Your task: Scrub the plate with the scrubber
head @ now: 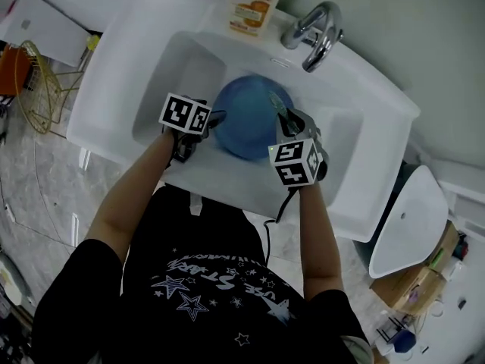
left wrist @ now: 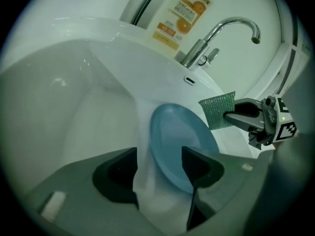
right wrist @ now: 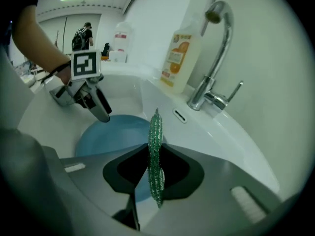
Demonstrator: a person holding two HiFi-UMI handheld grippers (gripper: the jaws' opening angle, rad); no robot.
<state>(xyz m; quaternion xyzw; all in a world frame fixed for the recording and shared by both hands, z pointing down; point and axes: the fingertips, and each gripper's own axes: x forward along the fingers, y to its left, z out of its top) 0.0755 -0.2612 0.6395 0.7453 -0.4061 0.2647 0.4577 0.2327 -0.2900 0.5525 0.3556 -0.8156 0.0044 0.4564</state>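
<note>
The plate (head: 246, 120) is round, blue and smooth, and it sits down in the white, shiny sink (head: 356, 165), near the bent metal tap (head: 314, 32). The right gripper (right wrist: 154, 156) pinches the scrubber (right wrist: 155, 124), a thin, flat, green square that looks rough and sparkly, close by the plate's rim on the tap side. The left gripper (left wrist: 158, 168) has its dark jaws wide apart, with the plate's edge showing between them, close to one jaw.
</note>
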